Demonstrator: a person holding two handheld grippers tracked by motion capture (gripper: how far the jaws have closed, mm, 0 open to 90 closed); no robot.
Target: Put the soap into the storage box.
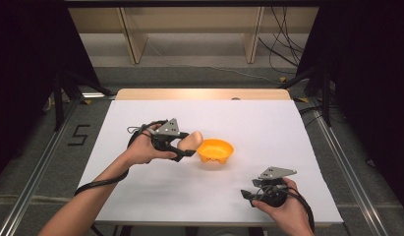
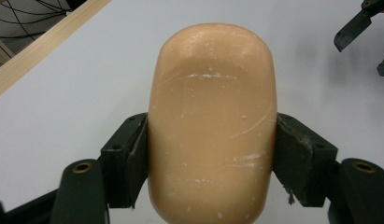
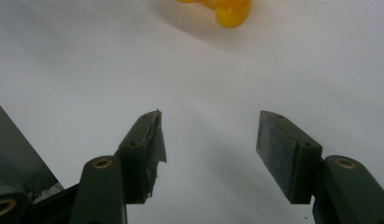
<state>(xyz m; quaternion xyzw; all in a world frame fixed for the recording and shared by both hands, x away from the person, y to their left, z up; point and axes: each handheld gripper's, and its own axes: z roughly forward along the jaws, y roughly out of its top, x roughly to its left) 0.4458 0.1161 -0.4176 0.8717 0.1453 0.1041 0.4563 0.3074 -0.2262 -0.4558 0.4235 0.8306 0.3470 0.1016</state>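
Left gripper (image 1: 186, 147) clamped on a tan bar (image 2: 212, 126), held just left of the orange bowl (image 1: 215, 150). Right gripper (image 1: 249, 195) near right on the table (image 1: 268, 123), jaws wide, empty.

Even overhead light leaves the white rectangular surface (image 1: 268, 128) bright, the room around it near black. Soft shadows lie under the shallow orange plastic bowl (image 1: 215, 150). Both gripper views look soft and slightly grainy.
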